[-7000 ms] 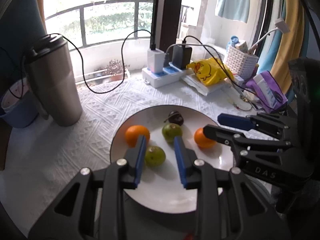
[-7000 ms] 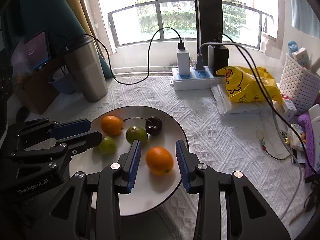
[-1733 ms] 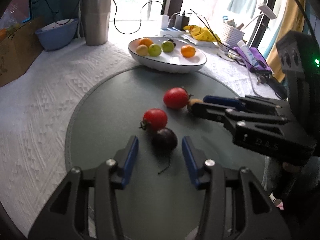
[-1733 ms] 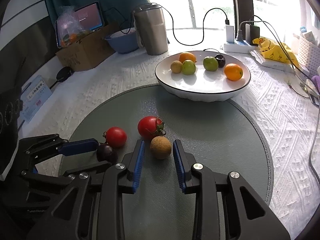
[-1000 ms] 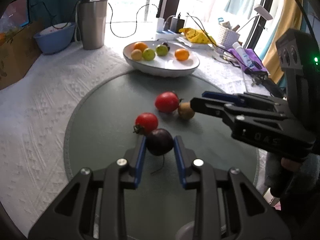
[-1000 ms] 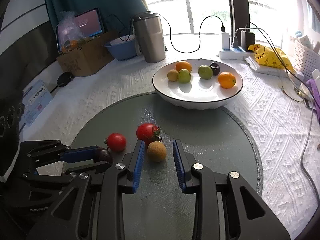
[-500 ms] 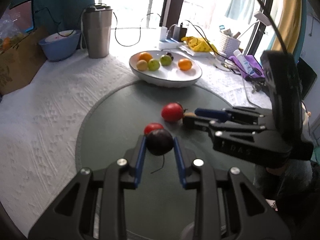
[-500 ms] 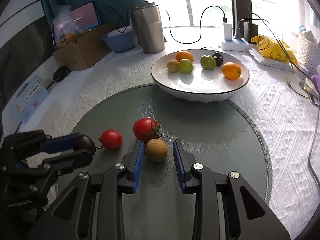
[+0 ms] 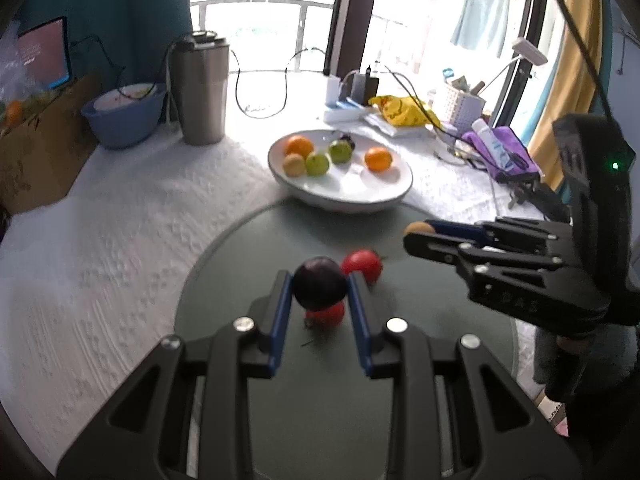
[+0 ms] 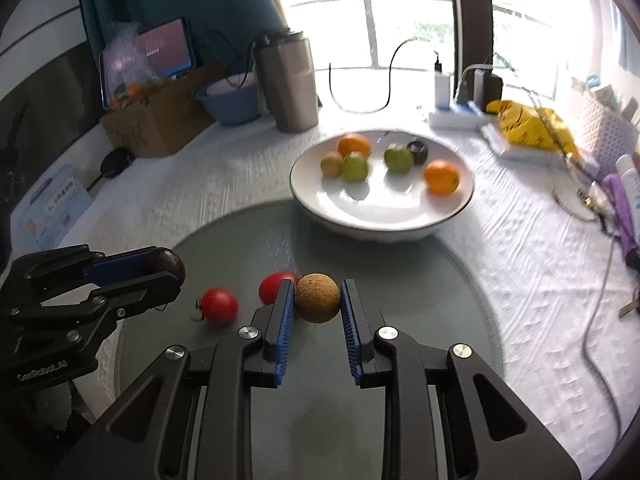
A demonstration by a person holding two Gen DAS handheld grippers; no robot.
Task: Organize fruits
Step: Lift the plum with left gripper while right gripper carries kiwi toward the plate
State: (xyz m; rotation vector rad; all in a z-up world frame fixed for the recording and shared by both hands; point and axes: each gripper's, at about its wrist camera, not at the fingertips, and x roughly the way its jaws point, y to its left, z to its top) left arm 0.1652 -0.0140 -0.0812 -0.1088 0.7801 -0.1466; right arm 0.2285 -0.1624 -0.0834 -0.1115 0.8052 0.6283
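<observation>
Six fruits already sit in the white bowl; left gripper grips a dark plum, right gripper clamps a brown longan, two tomatoes remain on the green mat.

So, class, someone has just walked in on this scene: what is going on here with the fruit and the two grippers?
A person is sorting fruit with a handheld gripper in each hand. The left gripper is shut on a dark plum, and the right gripper is shut on a tan round fruit. Two red tomatoes lie on the grey round mat. Beyond it, the white bowl on the table holds oranges, green fruits, a yellowish fruit and another dark fruit.
</observation>
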